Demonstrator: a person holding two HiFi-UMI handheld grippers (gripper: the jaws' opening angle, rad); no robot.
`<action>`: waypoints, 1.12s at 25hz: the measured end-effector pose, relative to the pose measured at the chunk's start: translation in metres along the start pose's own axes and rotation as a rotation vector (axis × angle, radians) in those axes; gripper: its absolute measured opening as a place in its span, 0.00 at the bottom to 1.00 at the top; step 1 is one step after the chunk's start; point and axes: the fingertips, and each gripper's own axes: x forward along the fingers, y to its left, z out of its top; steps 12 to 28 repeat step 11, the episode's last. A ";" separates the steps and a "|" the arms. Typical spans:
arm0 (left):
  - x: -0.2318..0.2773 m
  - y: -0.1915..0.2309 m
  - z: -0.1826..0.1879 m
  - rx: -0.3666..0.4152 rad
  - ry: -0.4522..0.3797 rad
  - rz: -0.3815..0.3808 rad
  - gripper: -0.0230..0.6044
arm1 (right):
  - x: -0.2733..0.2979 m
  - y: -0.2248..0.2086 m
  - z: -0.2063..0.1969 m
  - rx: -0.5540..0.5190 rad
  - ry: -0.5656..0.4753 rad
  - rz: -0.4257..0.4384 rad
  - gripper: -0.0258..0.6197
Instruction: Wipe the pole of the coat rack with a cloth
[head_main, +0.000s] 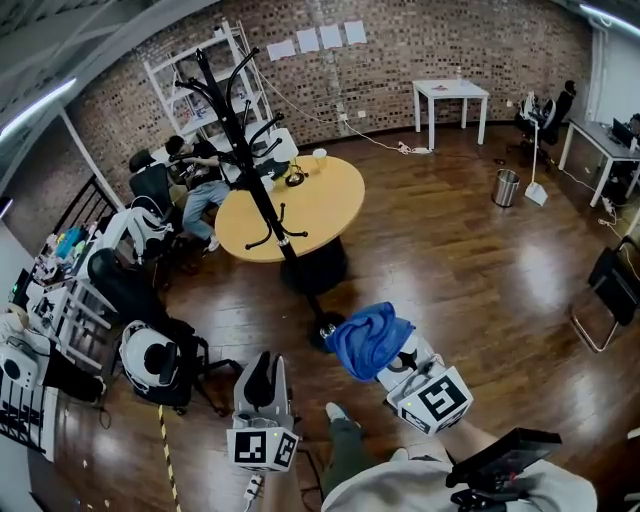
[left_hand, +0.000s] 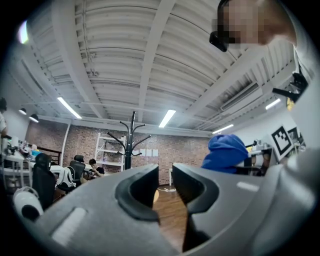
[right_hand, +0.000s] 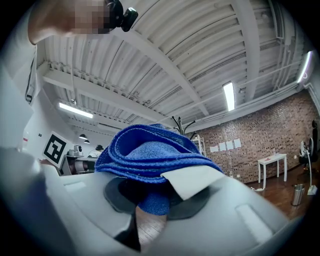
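The right tongs (head_main: 398, 362) (right_hand: 150, 202) are clamped on a blue cloth (head_main: 370, 338) (right_hand: 150, 152), a soft, looped-pile rag bunched in thick folds that spill over both jaws; a white tag sticks out on one side. The left tongs (head_main: 261, 362) (left_hand: 164, 184) hold nothing, their grey jaws with dark curved pads standing a narrow slit apart, with floor showing through.

The rack (head_main: 245, 120) (left_hand: 131, 134) is black metal: a thin straight pole (head_main: 262, 195) with curved hooks branching at the top and a lower ring of short hooks. It rises from the glossy dark plank floor (head_main: 470, 270), and in the head view the cloth lies just beside its foot. In that view the pole crosses the left edge of a round, smooth yellow desk (head_main: 335, 200) carrying a cup (head_main: 320, 156). A seated person (head_main: 200, 175), chairs and white shelves crowd the left. A square white desk (head_main: 452, 90) and a metal bin (head_main: 507, 187) stand near the brick wall.
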 end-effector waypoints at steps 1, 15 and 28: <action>-0.002 0.001 0.001 0.003 0.000 0.002 0.16 | 0.000 0.003 -0.001 -0.003 0.001 0.005 0.18; 0.005 -0.007 0.010 0.001 -0.006 -0.040 0.33 | -0.002 0.004 0.006 0.000 -0.015 0.015 0.18; 0.005 -0.007 0.010 0.001 -0.006 -0.040 0.33 | -0.002 0.004 0.006 0.000 -0.015 0.015 0.18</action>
